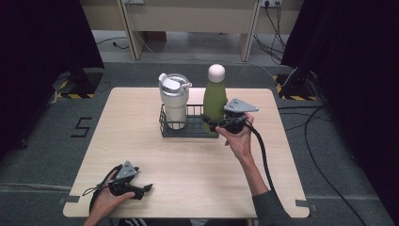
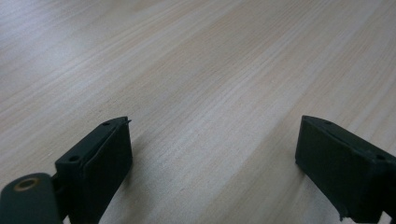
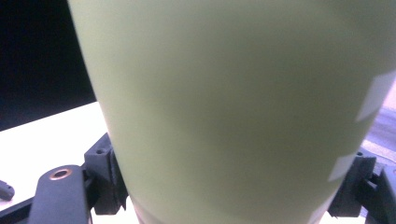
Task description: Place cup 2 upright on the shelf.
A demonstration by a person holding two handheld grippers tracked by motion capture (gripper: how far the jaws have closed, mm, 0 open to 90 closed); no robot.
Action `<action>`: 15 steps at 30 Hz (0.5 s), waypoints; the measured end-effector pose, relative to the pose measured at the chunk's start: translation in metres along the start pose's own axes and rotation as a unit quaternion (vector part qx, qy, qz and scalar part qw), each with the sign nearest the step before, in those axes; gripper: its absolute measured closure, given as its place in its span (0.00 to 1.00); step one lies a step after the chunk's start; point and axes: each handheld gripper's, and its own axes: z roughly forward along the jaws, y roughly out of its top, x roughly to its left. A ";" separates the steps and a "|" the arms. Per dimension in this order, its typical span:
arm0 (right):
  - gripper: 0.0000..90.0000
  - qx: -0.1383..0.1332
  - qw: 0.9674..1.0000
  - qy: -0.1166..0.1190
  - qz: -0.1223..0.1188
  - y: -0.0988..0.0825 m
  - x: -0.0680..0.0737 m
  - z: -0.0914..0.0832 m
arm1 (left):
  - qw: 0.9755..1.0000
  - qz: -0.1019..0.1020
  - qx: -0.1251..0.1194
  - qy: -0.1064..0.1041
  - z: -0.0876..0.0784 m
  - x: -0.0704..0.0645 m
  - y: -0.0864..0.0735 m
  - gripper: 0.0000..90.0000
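The green bottle (image 3: 233, 116) stands in the black wire rack (image 1: 165, 129) between the right gripper (image 1: 217, 123) jaws, apparently clamped, while the left gripper (image 2: 212, 163) rests wide apart over bare surface (image 2: 196, 70).

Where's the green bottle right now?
In the high view the green bottle stands upright at the right end of the black wire rack, beside the white tumbler, with the right gripper closed around its lower body.

Your left gripper (image 1: 141, 189) rests low at the near edge, jaws spread wide. Your right gripper (image 1: 217, 123) is extended forward, its 2 jaws clamped.
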 end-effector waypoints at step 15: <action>0.23 0.004 1.000 -0.014 0.006 0.014 -0.014 0.027 | 1.000 0.001 0.000 -0.001 0.000 0.000 0.000 0.11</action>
